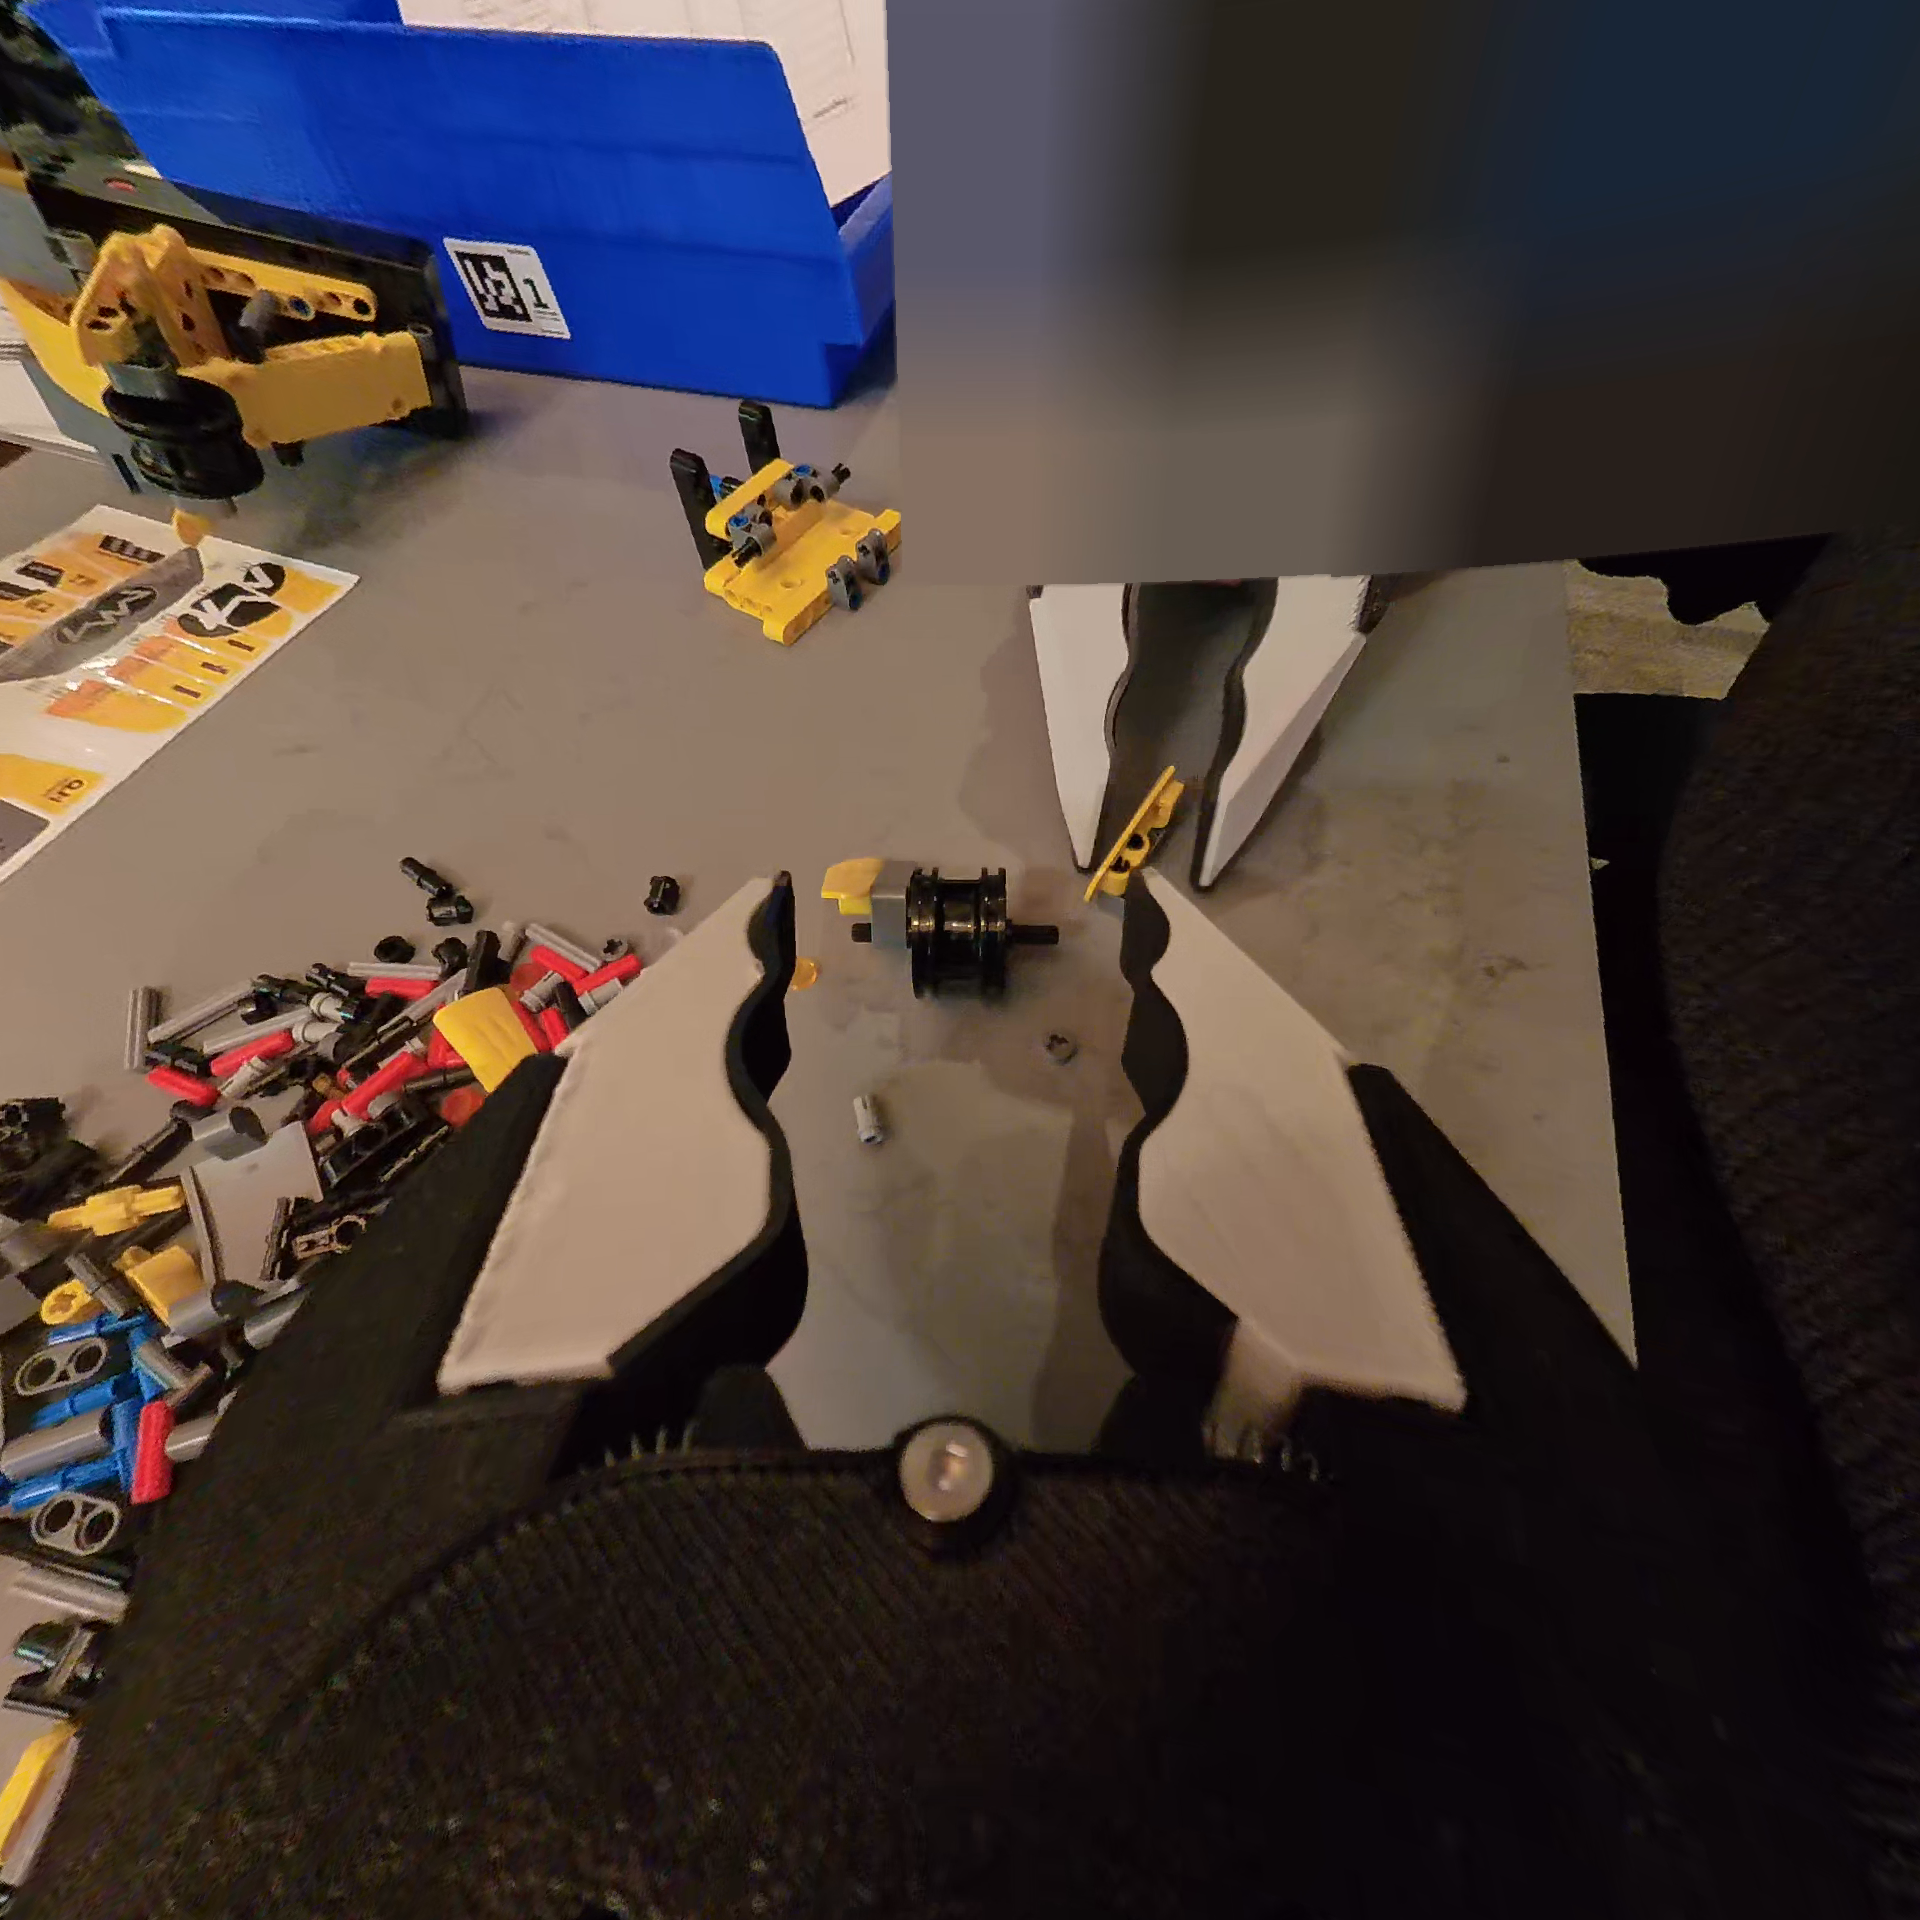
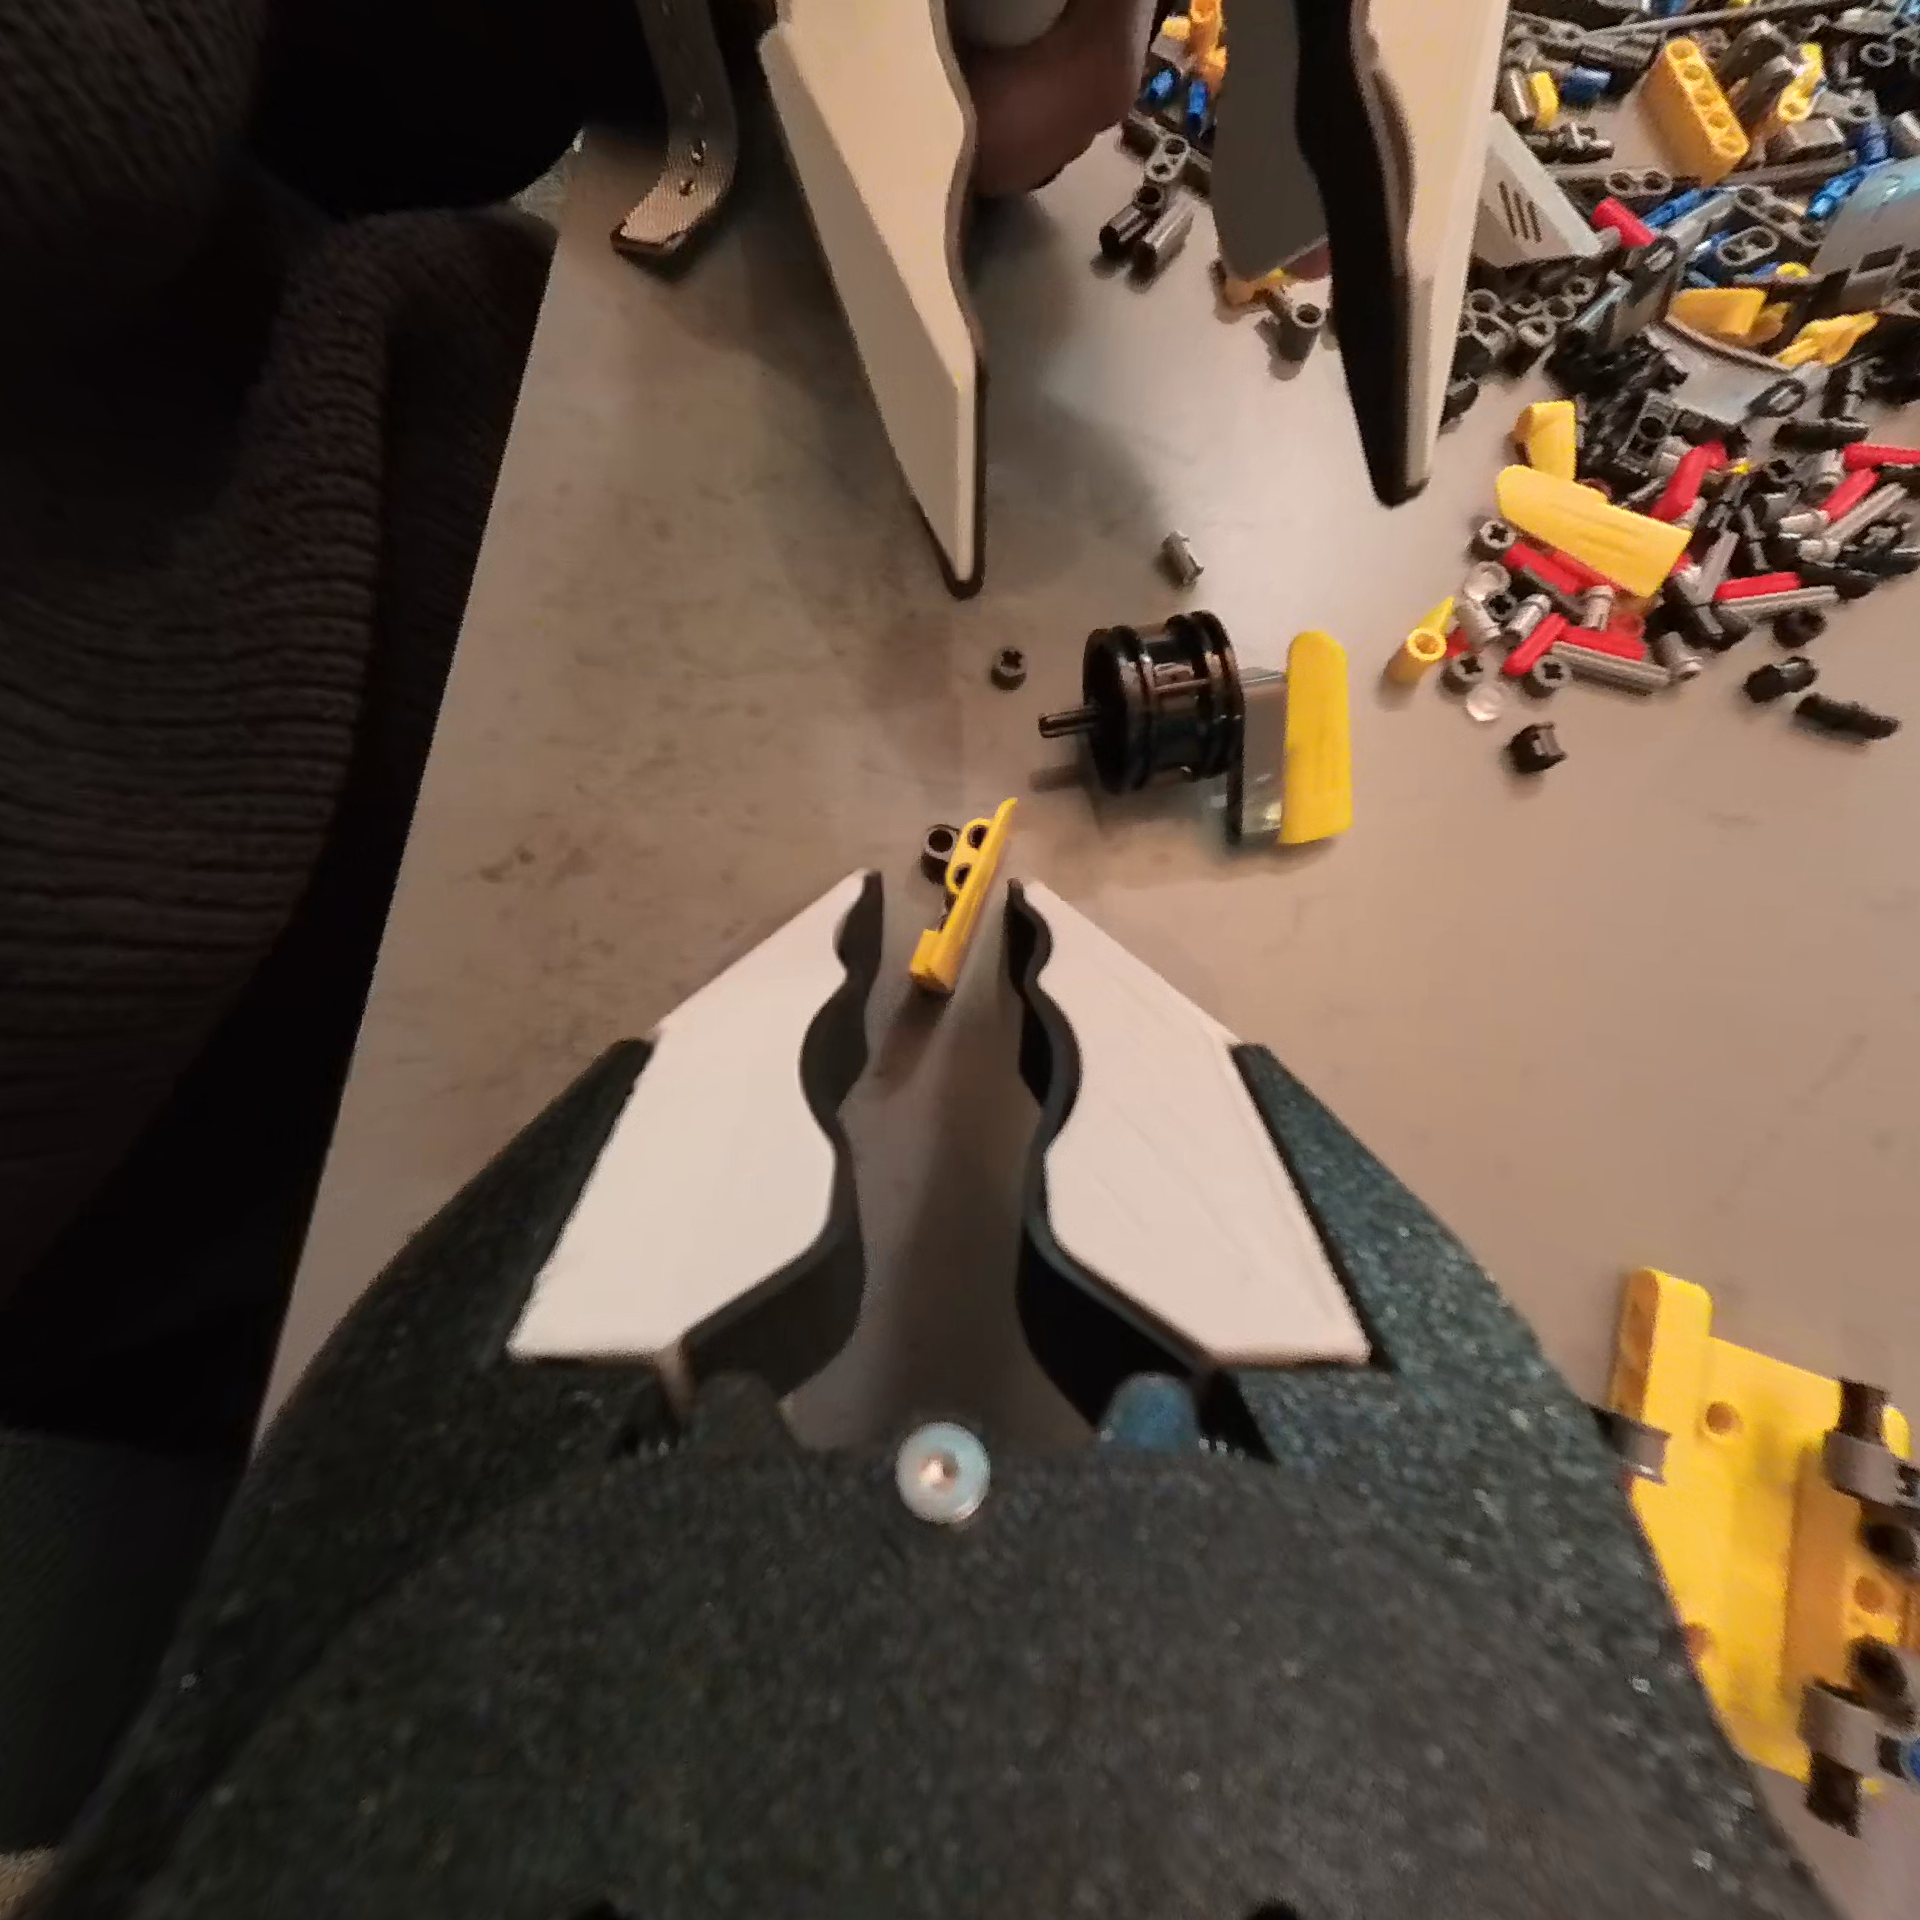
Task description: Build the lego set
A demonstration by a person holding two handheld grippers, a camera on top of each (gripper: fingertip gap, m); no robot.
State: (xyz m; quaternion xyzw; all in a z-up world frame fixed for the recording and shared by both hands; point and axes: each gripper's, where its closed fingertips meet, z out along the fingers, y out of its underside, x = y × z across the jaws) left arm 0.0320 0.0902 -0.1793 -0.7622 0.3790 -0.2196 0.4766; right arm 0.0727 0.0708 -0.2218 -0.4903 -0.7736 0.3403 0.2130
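A black wheel hub on an axle, with a grey piece and a yellow panel (image 1: 956,930), lies on the grey table just beyond my left gripper's tips; it also shows in the right wrist view (image 2: 1164,701). My left gripper (image 1: 961,894) is open wide and empty; in the right wrist view (image 2: 1179,525) it points down at the table. My right gripper (image 2: 940,888) is narrowly open, with a thin yellow piece (image 2: 961,899) carrying a small black connector between its tips, gaps showing on both sides. The left wrist view shows the right gripper (image 1: 1143,868) and that piece (image 1: 1138,831).
A pile of loose parts (image 1: 312,1091) (image 2: 1662,364) lies beside the left gripper. A blue bin (image 1: 520,208), a yellow model vehicle (image 1: 208,343), a sticker sheet (image 1: 135,644) and a small yellow assembly (image 1: 790,540) (image 2: 1766,1538) stand around. Dark fabric (image 2: 208,623) borders the table edge. About 7 cm separates my left fingertips from my right. The small yellow assembly (image 1: 790,540) is about equally far from each gripper, around 15 cm. Look for it in the right wrist view (image 2: 1798,1543) too.
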